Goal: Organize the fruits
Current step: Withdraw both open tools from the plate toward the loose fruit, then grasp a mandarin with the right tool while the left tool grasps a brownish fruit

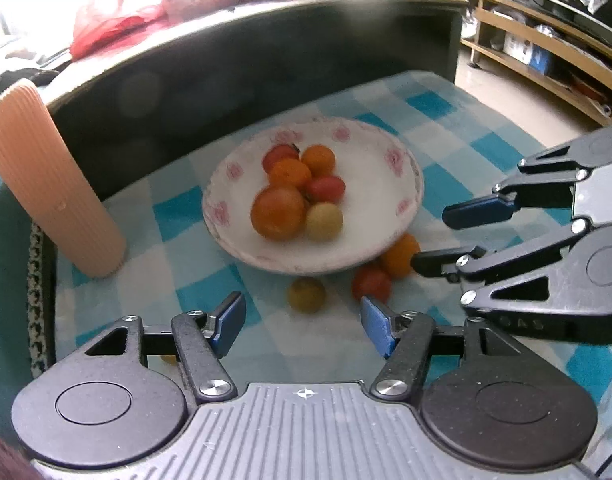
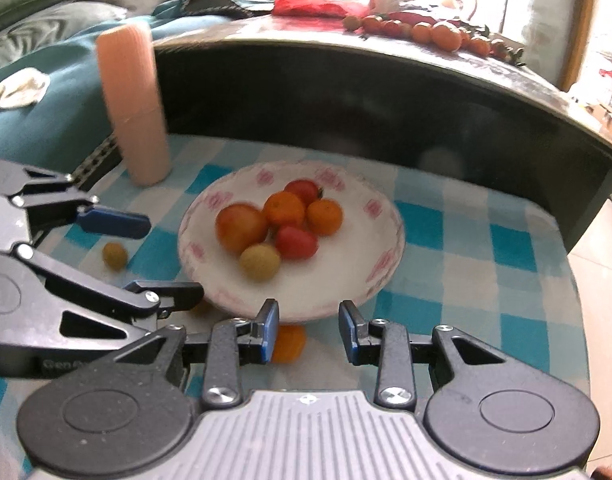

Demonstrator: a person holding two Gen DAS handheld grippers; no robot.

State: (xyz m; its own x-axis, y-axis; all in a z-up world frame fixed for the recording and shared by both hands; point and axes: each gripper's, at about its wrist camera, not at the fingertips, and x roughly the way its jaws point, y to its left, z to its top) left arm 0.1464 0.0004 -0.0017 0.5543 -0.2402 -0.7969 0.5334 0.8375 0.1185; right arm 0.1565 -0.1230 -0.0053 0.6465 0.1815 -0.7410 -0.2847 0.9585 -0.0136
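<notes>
**Both grippers spread at the plate's near rim, loose fruit yet to gather**

While neither tool carries anything, the left gripper (image 1: 301,326) hangs with its blue pads spread wide, framing the yellow-green fruit (image 1: 306,294) on the checked cloth just ahead of it. The right gripper (image 2: 308,330) is likewise released, and the orange fruit (image 2: 288,342) sits beside its left pad rather than squarely between the two; whether they touch I cannot tell.

Outward from there, a red tomato (image 1: 371,283) lies between those two loose fruits, near the rim of the floral plate (image 1: 402,160), which already holds six pieces heaped together. A ribbed peach cylinder (image 1: 53,184) stands upright at the far left corner of the blue-checked tablecloth (image 1: 446,108).

Risk, as I judge it: the orange fruit is tucked against the underside of the plate's rim, so a closing pad could nudge the plate or squirt the fruit away, and round fruit rolls freely on the cloth. A hard squeeze would likely split the tomato.

The loose fruits look near-round, so no long axis matters for the grasp; the red tomato in the plate (image 2: 297,242) is oval, its length running roughly left to right.
</notes>
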